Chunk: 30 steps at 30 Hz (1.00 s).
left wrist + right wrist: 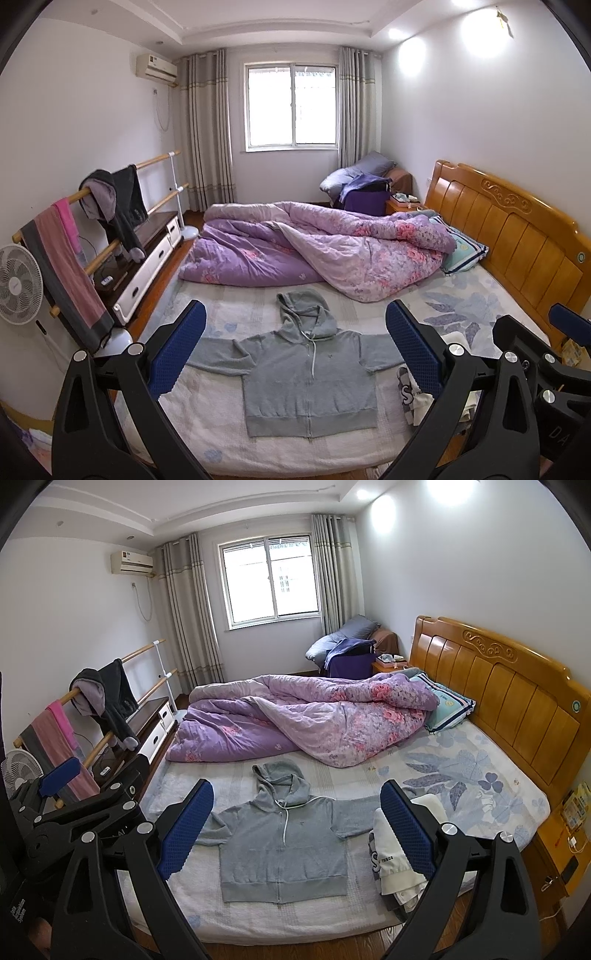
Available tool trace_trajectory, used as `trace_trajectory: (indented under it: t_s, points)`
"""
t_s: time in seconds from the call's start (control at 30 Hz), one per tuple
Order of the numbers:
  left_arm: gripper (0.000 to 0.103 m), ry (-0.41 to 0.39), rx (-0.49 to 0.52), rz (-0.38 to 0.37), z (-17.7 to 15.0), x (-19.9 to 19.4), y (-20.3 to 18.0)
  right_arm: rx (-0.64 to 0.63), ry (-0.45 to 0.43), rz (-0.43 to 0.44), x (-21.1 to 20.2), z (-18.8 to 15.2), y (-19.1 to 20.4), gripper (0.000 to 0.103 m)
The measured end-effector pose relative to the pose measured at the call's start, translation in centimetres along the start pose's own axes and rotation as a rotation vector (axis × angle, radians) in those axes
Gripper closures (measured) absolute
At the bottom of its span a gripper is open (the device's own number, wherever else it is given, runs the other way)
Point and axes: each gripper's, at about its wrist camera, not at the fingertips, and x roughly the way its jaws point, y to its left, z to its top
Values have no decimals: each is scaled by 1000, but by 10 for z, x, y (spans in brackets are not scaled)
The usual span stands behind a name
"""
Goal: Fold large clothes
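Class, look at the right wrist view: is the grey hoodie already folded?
No, the grey hoodie lies flat on the bed, front up, sleeves spread.

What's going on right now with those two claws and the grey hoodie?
Left gripper and right gripper open, empty. Grey hoodie flat, unfolded, sleeves out. White clothes pile beside right sleeve.

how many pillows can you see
2: a striped pillow on the bed by the headboard, and a purple pillow in the far corner; the quilt may hide more.
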Motion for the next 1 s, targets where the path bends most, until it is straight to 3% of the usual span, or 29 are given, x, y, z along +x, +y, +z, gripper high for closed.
trace_trajectory:
  t_s: [0.13,1.0]
  points:
    - [5,15,-10,-26,-1,7,6,0,2,1,2,0,-1,15]
    - [5,30,23,-20,8,25,15,1,28,-3,15,0,-13,15]
